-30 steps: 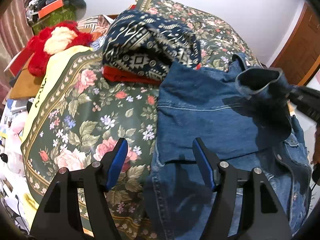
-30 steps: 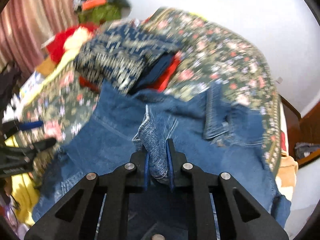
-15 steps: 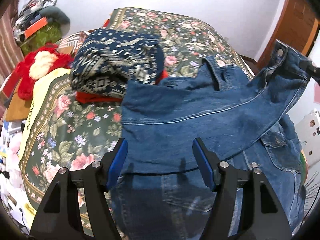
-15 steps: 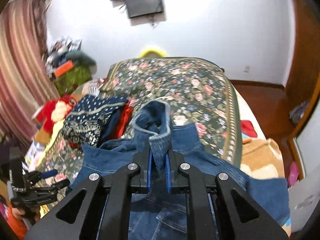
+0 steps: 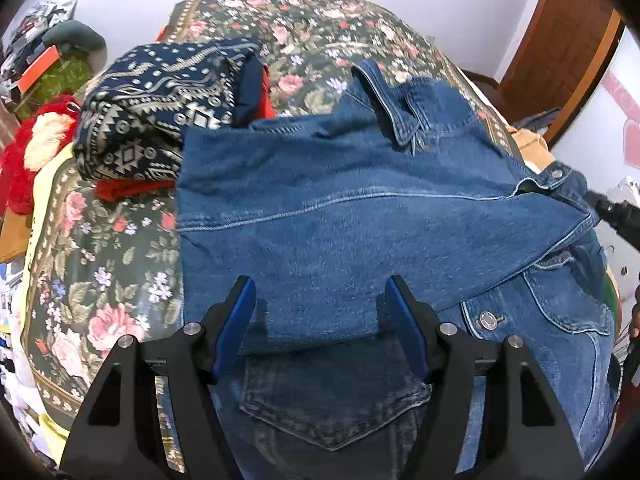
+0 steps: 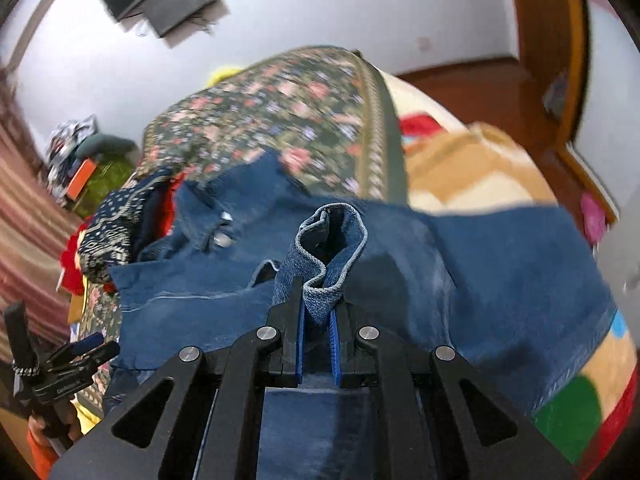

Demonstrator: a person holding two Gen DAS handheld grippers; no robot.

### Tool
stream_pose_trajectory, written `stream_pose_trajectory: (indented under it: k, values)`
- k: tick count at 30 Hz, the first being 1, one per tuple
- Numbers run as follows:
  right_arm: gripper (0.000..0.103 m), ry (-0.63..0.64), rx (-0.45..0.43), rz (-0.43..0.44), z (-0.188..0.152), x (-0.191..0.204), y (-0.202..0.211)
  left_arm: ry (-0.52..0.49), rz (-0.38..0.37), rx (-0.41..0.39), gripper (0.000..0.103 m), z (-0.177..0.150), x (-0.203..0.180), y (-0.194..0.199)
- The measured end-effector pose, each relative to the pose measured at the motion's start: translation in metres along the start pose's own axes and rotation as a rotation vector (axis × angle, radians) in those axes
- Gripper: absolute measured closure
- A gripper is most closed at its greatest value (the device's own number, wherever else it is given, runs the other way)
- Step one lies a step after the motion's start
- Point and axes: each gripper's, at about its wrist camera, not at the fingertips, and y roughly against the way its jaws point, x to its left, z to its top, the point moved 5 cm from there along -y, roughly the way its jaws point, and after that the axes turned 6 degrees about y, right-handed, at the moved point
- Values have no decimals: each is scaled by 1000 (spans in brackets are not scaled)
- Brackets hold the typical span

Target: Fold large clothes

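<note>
Hovering wide-jawed and empty, the left gripper (image 5: 320,326) hangs over the denim jacket (image 5: 360,216) spread on the floral bedspread (image 5: 116,276); further right, the right gripper (image 6: 318,338) pinches the sleeve cuff (image 6: 330,248). Heavy, stiff denim, I'd say: grab seams and cuffs.

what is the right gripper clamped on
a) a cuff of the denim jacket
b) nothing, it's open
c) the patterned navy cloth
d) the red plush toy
a: in the right wrist view the right gripper is shut on a rolled cuff of the denim jacket.
</note>
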Motion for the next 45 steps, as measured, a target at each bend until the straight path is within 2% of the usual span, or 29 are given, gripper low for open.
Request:
stream_pose_trajectory:
  k: [7,10,14,17,18,19,23,25,28,32,40,45]
  values:
    - [93,-15,75,-32,-19,-16,-13,-11,20,50,37,-8,-6,-20]
    - [87,-29,93,-30,-23,-22,-10,5,17,57,36,-10,-4,-24]
    - [79,-36,112,-89,-26,-35,1,12,18,60,36,-10,-4,-23]
    - [63,-69,101,-113,-26,-49,18,-2,25,59,36,-10,-7,-20]
    - [54,-78,84,-128,-25,-52,24,-9,25,55,36,-9,-9,-18]
    - [48,-86,60,-144,-24,-57,32,-13,23,52,36,-8,-11,-16]
    - [36,-131,-9,-185,-18,-80,62,-33,8,20,36,0,-25,-4]
    - [27,-166,-34,-199,-16,-95,74,-44,-4,-3,36,5,-35,4]
    - [24,-221,-60,-226,-17,-117,87,-59,-28,-34,36,13,-50,15]
    - [24,-311,-39,-243,-25,-148,84,-87,-56,-55,36,18,-72,23]
    - [24,-522,31,-211,-50,-206,56,-132,-54,-40,36,18,-94,17]
    - [23,-594,20,-156,-51,-227,45,-113,-38,-19,36,21,-90,8]
